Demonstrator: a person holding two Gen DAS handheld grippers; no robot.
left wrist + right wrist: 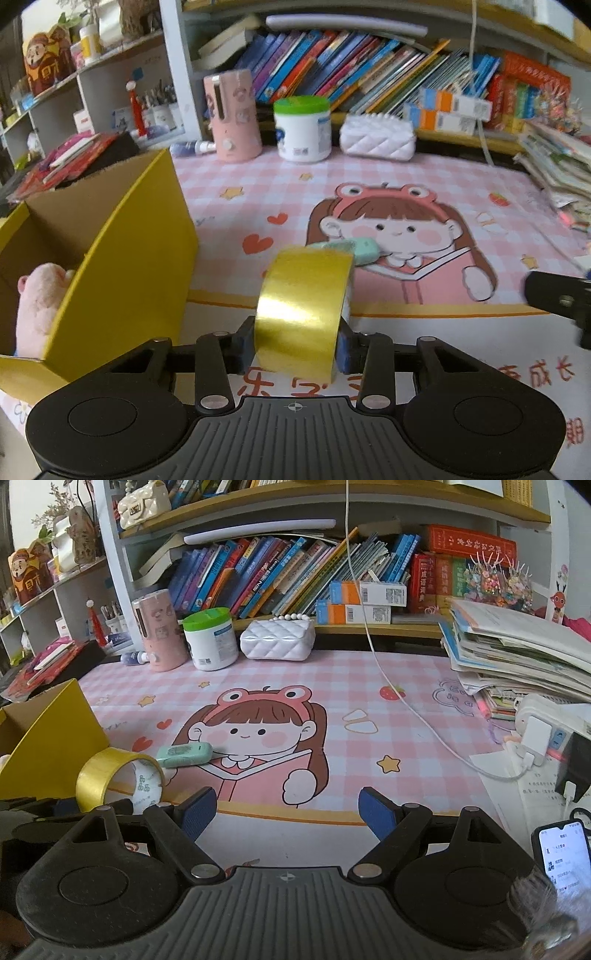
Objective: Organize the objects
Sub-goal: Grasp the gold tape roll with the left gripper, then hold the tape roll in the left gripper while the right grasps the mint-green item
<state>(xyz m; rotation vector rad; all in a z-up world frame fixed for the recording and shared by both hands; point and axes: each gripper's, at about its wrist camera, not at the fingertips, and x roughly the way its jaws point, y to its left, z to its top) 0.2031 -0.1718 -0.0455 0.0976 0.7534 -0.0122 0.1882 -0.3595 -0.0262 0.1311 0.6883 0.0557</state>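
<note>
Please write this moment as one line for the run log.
left gripper: shut on gold tape roll | right gripper: open, empty | mint green case: on mat | yellow box: holds pink plush toy

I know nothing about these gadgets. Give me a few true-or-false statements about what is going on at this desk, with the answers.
1. The left gripper is closed on the roll of gold tape. True.
2. The right gripper holds the mint-green case. False: its jaws are open with nothing between them, and the case lies on the mat.
3. A pink plush toy sits inside the yellow cardboard box. True.
4. The tub with the green lid lies on its side. False: it stands upright.
5. The white quilted bag is in the box. False: it sits at the back of the desk.
</note>
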